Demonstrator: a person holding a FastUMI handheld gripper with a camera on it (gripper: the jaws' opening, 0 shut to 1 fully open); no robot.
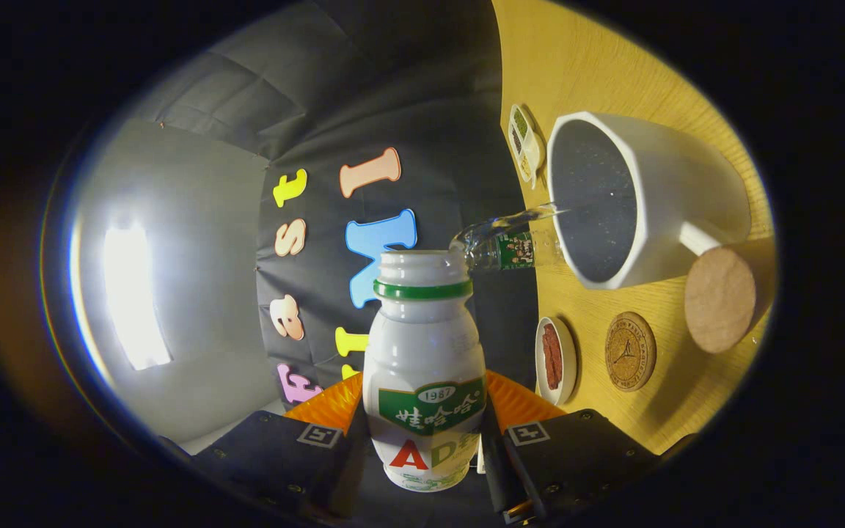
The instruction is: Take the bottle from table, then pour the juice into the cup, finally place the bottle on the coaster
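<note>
Gripper view, gripper (422,440) clamping open bottle (424,367), cup (613,198) dark inside

Bottle (424,370) base hidden between the fingers, lower centre. Clear bottle (509,242) partly behind it. Small dish (526,143) contents, upper right, too small to tell.

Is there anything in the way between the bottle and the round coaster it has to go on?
Nothing visible blocks it. The hand-held gripper is shut on the bottle; the coaster lies bare between the cup and a small dish.
</note>
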